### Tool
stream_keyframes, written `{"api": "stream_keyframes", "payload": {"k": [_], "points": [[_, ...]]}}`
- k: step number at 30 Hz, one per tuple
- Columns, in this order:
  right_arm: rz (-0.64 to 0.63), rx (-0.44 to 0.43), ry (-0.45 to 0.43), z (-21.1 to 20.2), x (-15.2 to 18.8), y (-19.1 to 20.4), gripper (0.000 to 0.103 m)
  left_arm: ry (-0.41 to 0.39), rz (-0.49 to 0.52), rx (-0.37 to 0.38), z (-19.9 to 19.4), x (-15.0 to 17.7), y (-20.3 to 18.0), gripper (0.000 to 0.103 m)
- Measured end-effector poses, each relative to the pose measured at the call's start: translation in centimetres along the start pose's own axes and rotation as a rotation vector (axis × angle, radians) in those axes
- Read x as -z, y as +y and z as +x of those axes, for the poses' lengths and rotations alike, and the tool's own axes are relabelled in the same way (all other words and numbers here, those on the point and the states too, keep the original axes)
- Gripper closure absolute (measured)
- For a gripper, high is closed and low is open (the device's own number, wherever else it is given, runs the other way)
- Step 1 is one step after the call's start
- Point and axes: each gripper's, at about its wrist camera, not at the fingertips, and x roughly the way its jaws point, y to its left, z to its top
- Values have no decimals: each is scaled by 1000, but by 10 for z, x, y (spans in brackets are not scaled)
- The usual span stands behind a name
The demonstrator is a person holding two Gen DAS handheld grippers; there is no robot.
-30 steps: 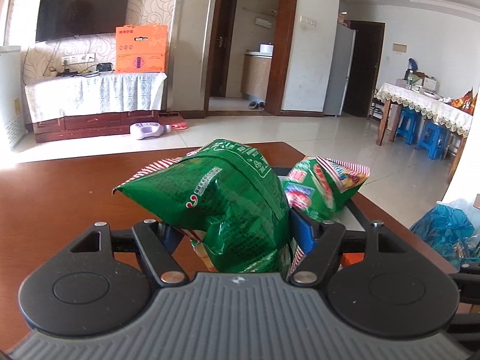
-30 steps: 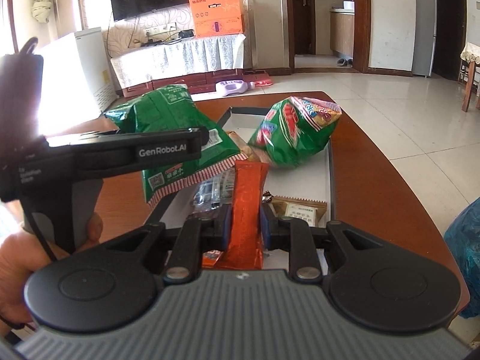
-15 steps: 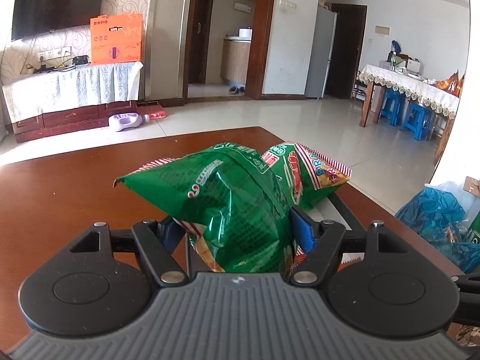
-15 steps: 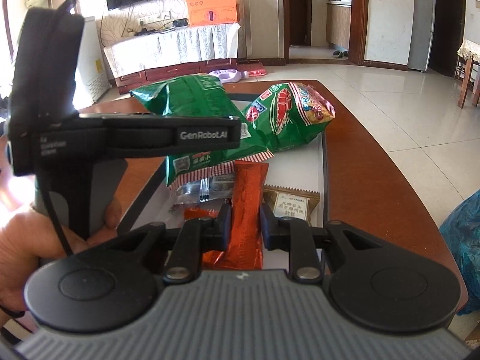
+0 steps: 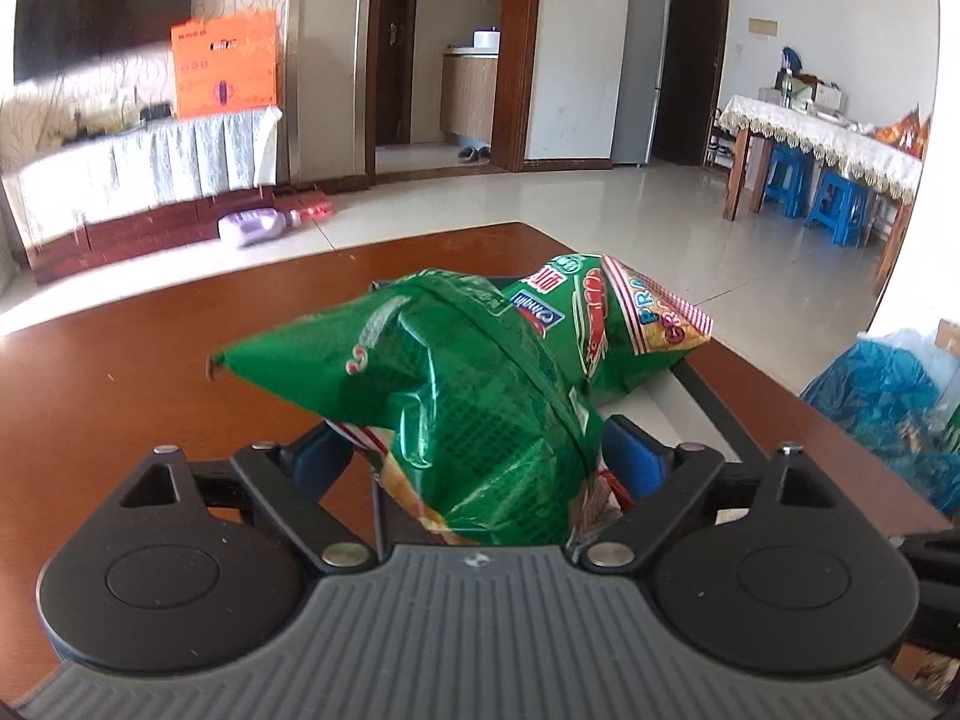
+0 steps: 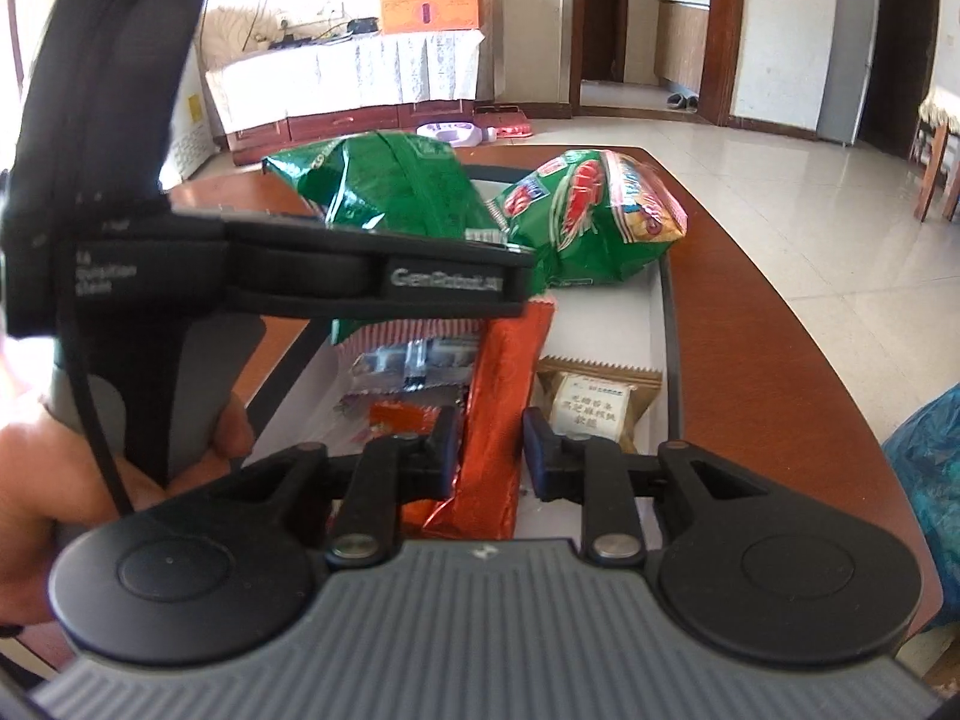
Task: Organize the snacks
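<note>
Underneath everything: brown table, and on it a shallow white tray with a dark rim.

Biggest of the snacks: puffed green bag, between the blades of the left tongs. Now brought in over the tray's left side and up against the second green bag, the one with the shrimp print, which lies at the far end; a second ago well short of it, with a clear gap between the two. Left tongs just widened. Looks like a sliver of tray showing between the right blue pad and the foil, so probably let go, though hard to be sure at the left pad, where the striped seam crowds in. Judged as a release: bag parked beside its like.

Next down: long orange-red packet, lying lengthwise in the tray's near half and running between the blades of the right tongs. Clamped tight on it half a second ago; just eased apart, pads now standing off the wrapper, most plainly on the right. Read likewise as a set-down.

Smaller still: beige sachet with a white label just right of the orange packet, silvery wrapper just left of it, partly under the big bag's edge.

Upshot: both items apparently delivered into the tray together, both tongs free for backing out and fetching more.
</note>
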Motion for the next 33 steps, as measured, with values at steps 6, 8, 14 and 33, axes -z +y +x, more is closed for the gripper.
{"api": "stream_keyframes", "payload": {"k": [6,8,14,33], "points": [[12,8,-46,-28,8,10,36,-16,41,-67,-37,7,4,2],[15,18,-55,-41,14,14,35,-19,39,-98,-50,10,8,2],[46,30,-62,-86,37,22,35,-41,-17,-133,-108,29,28,1],[150,151,-68,-181,90,11,34,-195,80,-36,-279,93,-50,0]]}}
